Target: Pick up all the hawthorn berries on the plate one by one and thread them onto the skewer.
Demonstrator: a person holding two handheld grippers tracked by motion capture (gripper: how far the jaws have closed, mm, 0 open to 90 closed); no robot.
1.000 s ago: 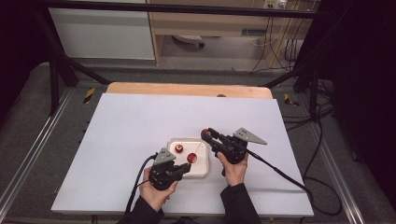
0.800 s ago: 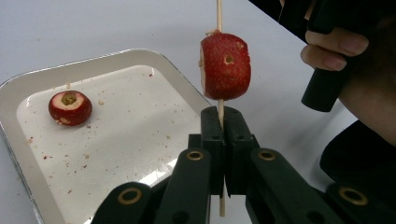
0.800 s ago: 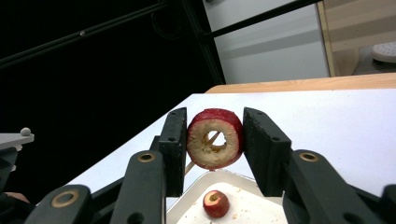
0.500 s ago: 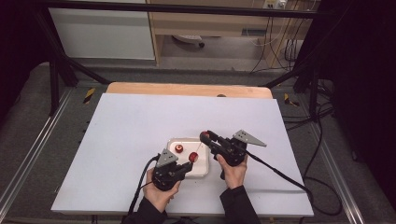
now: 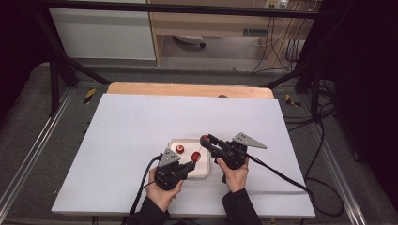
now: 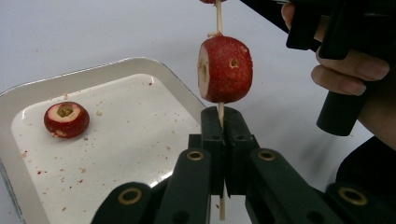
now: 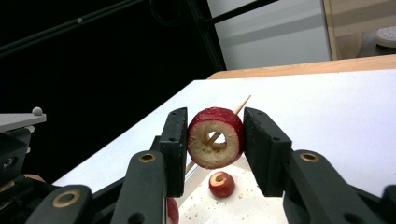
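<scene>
Step in hand, by judgement: threading cored fruit pieces onto a skewer, second piece now going on.

Left tool (image 6: 223,135): jaws shut tight on the thin pale wooden skewer (image 6: 218,14), gripped low, a short end sticking out beneath the jaws, the rest rising above them. One round red cored fruit slice with a pale cut face (image 6: 225,69) already threaded, sitting on the stick just above the jaw tips, touching or nearly touching them.

Right tool (image 7: 215,140): jaws part open, closed on a second red ring-shaped fruit slice with a hollow pale centre (image 7: 215,137), one pad on each side of the rind. Skewer passing through the hollow core, its point out beyond the far face. Seen from the high view, right tool (image 5: 206,142) held just above and beyond the left tool (image 5: 190,165), both over the near right corner of the shallow white rounded-corner tray (image 5: 204,171) on the white bench (image 5: 126,122).

Third red cored fruit piece (image 6: 66,119) lying loose in the tray, left of the left tool and well apart from it, among crumbs.

Next move, by judgement: slide the held ring down the stick toward the first slice, stick kept centred in the core, left grip kept firm against bending; then release and reach for the loose piece.
</scene>
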